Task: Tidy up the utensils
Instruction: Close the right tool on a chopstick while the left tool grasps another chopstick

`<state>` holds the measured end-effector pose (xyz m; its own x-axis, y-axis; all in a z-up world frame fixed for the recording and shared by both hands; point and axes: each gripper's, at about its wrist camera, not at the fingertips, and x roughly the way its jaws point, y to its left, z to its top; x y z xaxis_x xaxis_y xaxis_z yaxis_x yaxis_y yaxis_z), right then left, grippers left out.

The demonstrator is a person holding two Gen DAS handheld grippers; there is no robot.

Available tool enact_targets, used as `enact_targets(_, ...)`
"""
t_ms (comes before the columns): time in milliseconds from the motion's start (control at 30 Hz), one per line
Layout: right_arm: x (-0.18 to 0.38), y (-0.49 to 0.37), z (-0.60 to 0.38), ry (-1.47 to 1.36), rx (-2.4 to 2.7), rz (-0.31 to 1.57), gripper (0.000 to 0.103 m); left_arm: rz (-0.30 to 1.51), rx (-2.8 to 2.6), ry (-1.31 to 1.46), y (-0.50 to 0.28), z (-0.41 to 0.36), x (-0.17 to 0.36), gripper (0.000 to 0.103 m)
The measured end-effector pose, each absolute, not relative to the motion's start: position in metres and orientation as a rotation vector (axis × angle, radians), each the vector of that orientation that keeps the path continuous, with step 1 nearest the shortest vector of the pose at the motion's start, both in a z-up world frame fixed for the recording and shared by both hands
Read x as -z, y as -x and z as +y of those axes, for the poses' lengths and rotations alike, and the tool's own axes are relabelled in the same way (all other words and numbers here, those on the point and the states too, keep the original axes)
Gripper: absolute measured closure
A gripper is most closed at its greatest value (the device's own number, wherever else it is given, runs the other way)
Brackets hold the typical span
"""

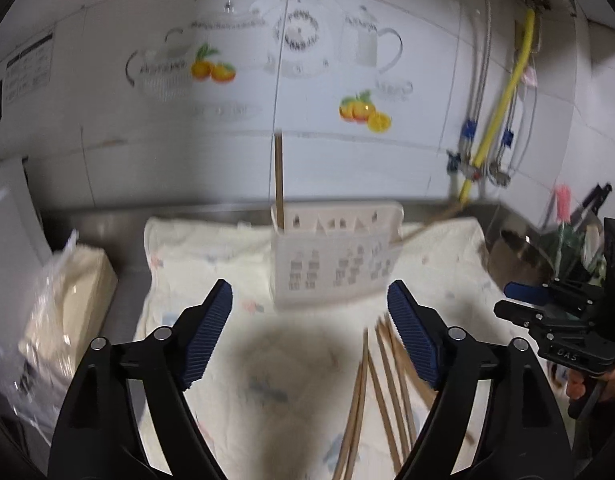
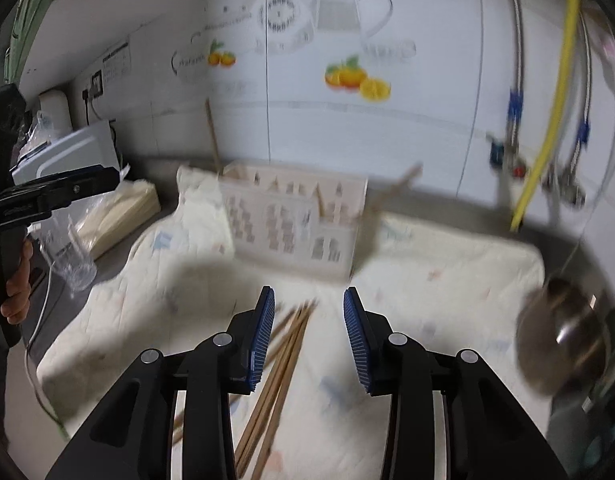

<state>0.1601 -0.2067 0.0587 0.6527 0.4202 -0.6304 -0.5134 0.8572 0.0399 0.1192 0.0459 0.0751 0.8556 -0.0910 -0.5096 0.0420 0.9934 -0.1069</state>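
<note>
Chopsticks [image 2: 279, 364] blur on the cloth [image 1: 211, 248] — both tools, left [image 1: 309, 334] and right [image 2: 309, 336], gape empty.

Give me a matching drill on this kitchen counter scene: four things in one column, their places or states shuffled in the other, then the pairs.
1. loose chopsticks
2. utensil holder
3. metal bowl
4. left claw

A. at the cloth's right edge
B. open, nothing between its pads
C. lying flat on the cloth
D. standing at the cloth's back, sticks poking out

Pairs: 1-C, 2-D, 3-A, 4-B
</note>
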Motion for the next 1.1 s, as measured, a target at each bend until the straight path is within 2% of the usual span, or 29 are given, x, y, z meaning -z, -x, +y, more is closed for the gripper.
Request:
enact_targets(367, 0.022, -0.107, -0.216, 0.113, -0.492, 0.806, 0.068, 0.658, 0.060, 0.110, -0.082, 0.042, -0.009, 0.022)
enact_targets(533, 0.045, -0.094, -0.217, 0.103, -0.482, 0.857, 0.076, 0.711, 0.058, 0.123, -0.070, 0.042, 0.015, 0.022)
enact_targets(800, 0.063, -0.089, -0.214, 0.083, -0.487, 0.901, 0.085, 0.754, 0.070, 0.110, -0.051, 0.040, 0.036, 0.022)
enact_targets(967, 0.069, -0.089, -0.211, 0.071, -0.497, 0.915, 0.088, 0.778, 0.076, 0.089, -0.043, 0.038, 0.045, 0.023)
enact_targets(1100, 0.073, -0.091, -0.207, 0.073, -0.501, 0.925, 0.091, 0.796, 0.091, 0.075, -0.039, 0.034, 0.052, 0.028)
